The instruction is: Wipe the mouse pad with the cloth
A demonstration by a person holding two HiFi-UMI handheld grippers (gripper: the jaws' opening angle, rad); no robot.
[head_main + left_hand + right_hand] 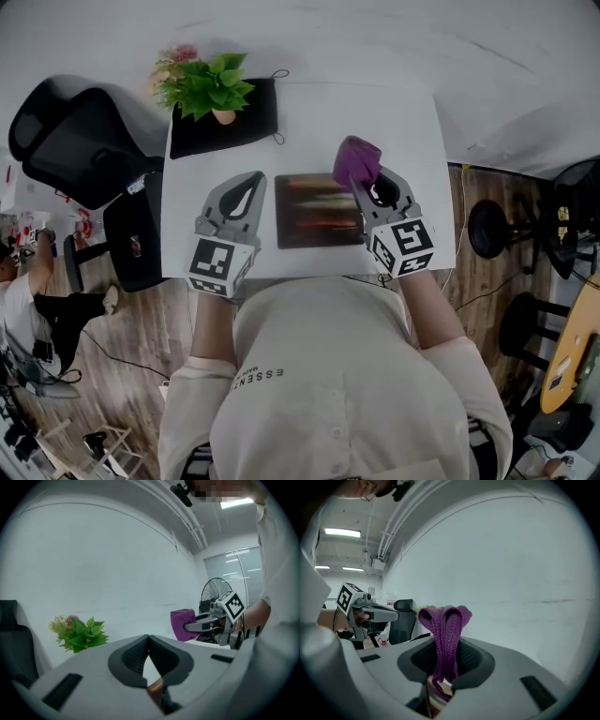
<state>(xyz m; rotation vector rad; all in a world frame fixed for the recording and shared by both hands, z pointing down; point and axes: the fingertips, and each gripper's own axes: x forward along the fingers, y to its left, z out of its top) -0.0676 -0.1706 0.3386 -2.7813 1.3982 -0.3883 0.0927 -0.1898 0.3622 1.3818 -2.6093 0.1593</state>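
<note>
Mouse pad (314,216) flat on the white bench (412,141), close to the near edge and about midway along it, dark with reddish streaks. Bare bench on all four sides of it: a narrow strip toward the near edge, a wider one toward the far edge, open white surface out to the right edge.

Right gripper (367,192) at the pad's far right corner, jaws clamped on a purple cloth (356,161). In the right gripper view, cloth (444,620) pinched between the jaws of the right gripper (447,644) and folded into a loop standing up past their tips. Cannot tell whether the cloth touches the pad.

Left gripper (251,178) over the bench just left of the pad, apart from it. In the left gripper view, jaws of the left gripper (149,637) together at the tips, nothing between them.

At the far left corner of the bench, a black mat (248,127) with a potted plant (208,86) on it, well apart from the pad. Nothing on the bench between mat and pad.

Off the left edge, a black office chair (75,141) on the wooden floor. Off the right edge, a dark stool (487,228). A standing fan (215,590) behind the right gripper in the left gripper view.
</note>
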